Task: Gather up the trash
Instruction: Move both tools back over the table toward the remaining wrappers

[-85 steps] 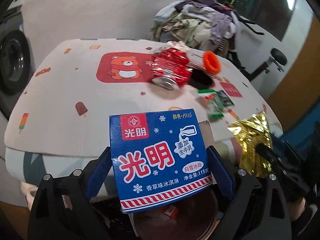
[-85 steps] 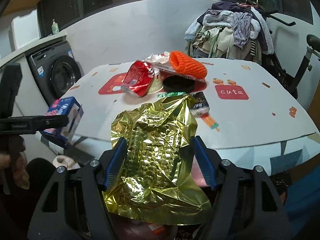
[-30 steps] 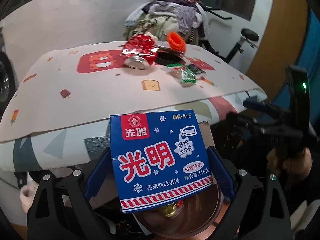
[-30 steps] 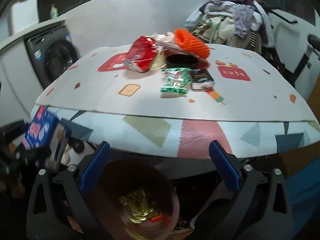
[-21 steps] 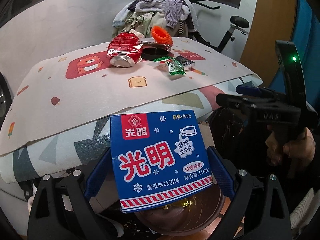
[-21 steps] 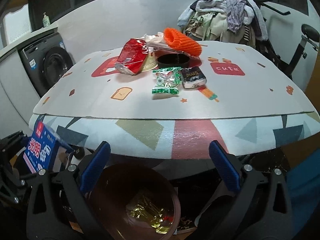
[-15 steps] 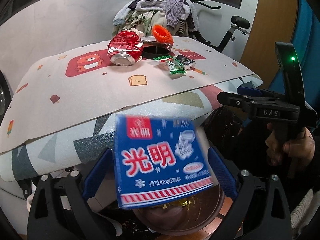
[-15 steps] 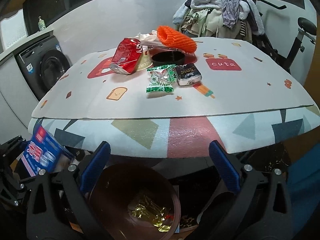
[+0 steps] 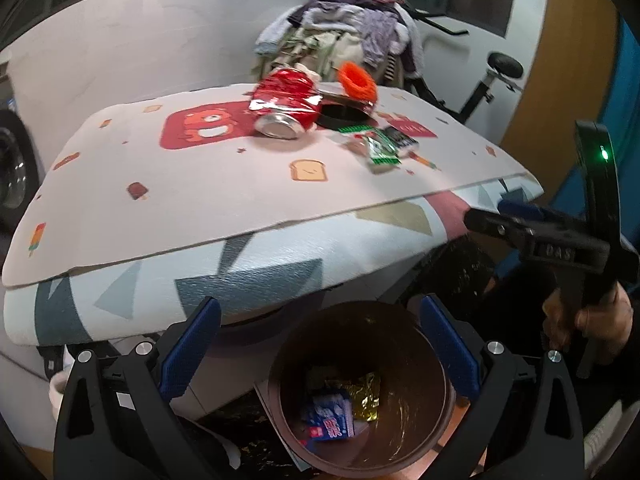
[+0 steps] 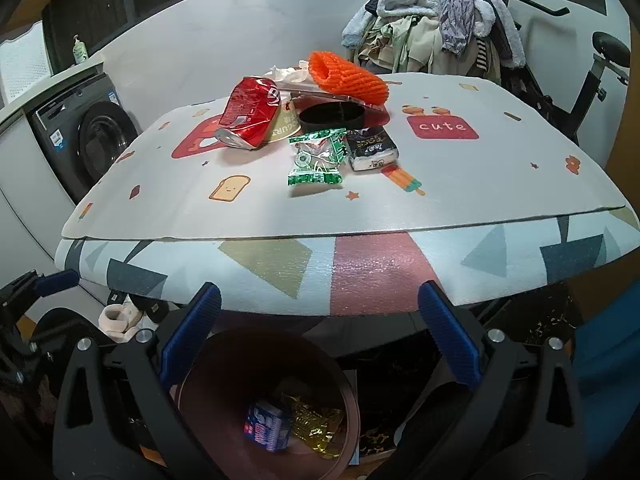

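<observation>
Below the table edge stands a brown bin (image 9: 424, 432) (image 10: 200, 376). At its bottom lie the blue ice-cream box (image 9: 330, 422) (image 10: 267, 426) and the gold foil wrapper (image 9: 364, 396) (image 10: 316, 424). My left gripper (image 9: 320, 344) hangs open and empty over the bin. My right gripper (image 10: 320, 328) is also open and empty, above the bin's right rim. On the table remain a crushed red can (image 9: 286, 108) (image 10: 250, 112), a green snack packet (image 9: 382, 148) (image 10: 318, 158), a black packet (image 10: 370, 148), an orange foam net (image 10: 346, 78) and a black lid (image 10: 332, 116).
The patterned mat (image 10: 460, 184) hangs over the table's front edge just above the bin. A washing machine (image 10: 86, 140) stands at the left, a heap of clothes (image 10: 436, 20) and an exercise bike (image 10: 600, 64) behind. A hand (image 9: 588, 316) holds the right gripper's handle.
My left jaws opened and the blue box dropped out of them into the bin beside the gold wrapper. Both grippers stayed about where they were.
</observation>
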The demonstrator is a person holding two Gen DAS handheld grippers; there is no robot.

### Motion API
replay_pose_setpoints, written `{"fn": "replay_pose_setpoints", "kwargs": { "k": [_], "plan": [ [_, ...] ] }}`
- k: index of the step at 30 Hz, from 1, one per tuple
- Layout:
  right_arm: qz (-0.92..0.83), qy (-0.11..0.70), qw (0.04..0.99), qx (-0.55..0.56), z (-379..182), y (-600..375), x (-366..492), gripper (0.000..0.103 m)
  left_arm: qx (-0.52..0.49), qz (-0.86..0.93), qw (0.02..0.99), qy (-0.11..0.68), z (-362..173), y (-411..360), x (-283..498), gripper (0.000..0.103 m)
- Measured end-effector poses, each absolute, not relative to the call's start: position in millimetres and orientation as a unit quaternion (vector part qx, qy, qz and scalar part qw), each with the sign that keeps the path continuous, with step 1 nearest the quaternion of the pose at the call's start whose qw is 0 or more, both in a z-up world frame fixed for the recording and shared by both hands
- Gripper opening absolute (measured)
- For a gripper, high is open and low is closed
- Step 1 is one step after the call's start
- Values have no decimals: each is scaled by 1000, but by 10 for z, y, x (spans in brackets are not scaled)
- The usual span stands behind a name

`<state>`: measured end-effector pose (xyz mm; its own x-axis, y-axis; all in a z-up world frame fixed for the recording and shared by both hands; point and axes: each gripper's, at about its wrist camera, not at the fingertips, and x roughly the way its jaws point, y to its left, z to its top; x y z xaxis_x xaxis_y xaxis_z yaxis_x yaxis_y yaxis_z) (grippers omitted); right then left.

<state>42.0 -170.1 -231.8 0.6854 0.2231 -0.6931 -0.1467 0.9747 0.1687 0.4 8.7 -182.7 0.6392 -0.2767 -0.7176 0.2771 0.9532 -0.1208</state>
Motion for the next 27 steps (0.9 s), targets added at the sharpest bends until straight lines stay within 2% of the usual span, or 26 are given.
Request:
{"fn": "replay_pose_setpoints", "kwargs": {
  "k": [11, 21, 27],
  "plan": [
    [133, 389, 911, 32, -2185, -1605, 503, 97, -63, -133, 923, 355, -1574, 415, 82, 97],
    [137, 362, 921, 38, -1785, -1756, 804, 97, -65, -81, 952, 289, -1072, 685, 290, 97],
    [123, 354, 927, 27, -1744, -1929, 998, 97, -75, -73, 951, 292, -934, 828, 483, 97]
  ]
}}
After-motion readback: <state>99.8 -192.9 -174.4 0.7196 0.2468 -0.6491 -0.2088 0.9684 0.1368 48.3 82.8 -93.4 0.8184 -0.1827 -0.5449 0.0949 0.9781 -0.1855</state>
